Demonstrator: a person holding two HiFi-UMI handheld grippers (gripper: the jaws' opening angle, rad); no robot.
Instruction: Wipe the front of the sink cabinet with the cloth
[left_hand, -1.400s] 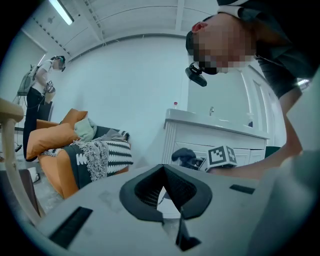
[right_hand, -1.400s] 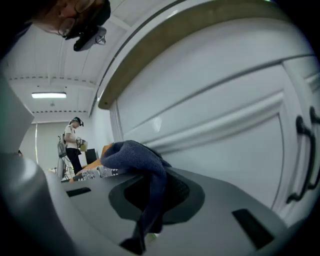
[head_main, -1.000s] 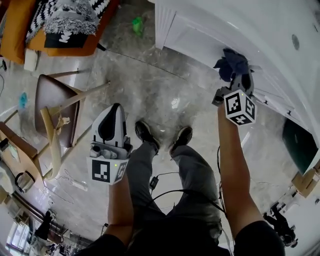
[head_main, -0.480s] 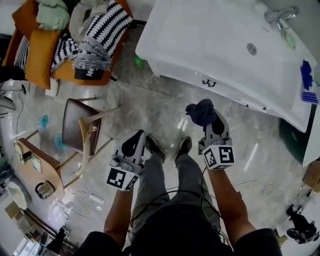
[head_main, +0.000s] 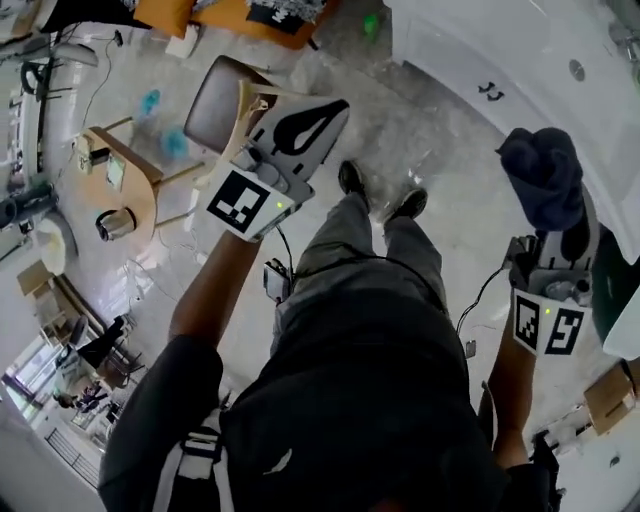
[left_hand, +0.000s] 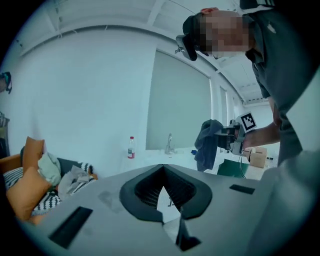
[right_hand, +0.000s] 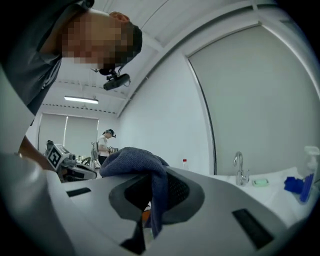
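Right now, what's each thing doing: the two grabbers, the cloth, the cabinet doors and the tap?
left gripper: shut, nothing in it.
right gripper: shut on the cloth.
cloth: bunched up, draped over the jaws.
sink cabinet: doors closed.
tap: no water seen coming out.

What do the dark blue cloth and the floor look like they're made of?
The cloth looks like soft woven or knitted fabric, matte: it drapes in folds, with fine weave texture. The floor looks like polished stone or marble-look tile: grey veining, glossy reflections.
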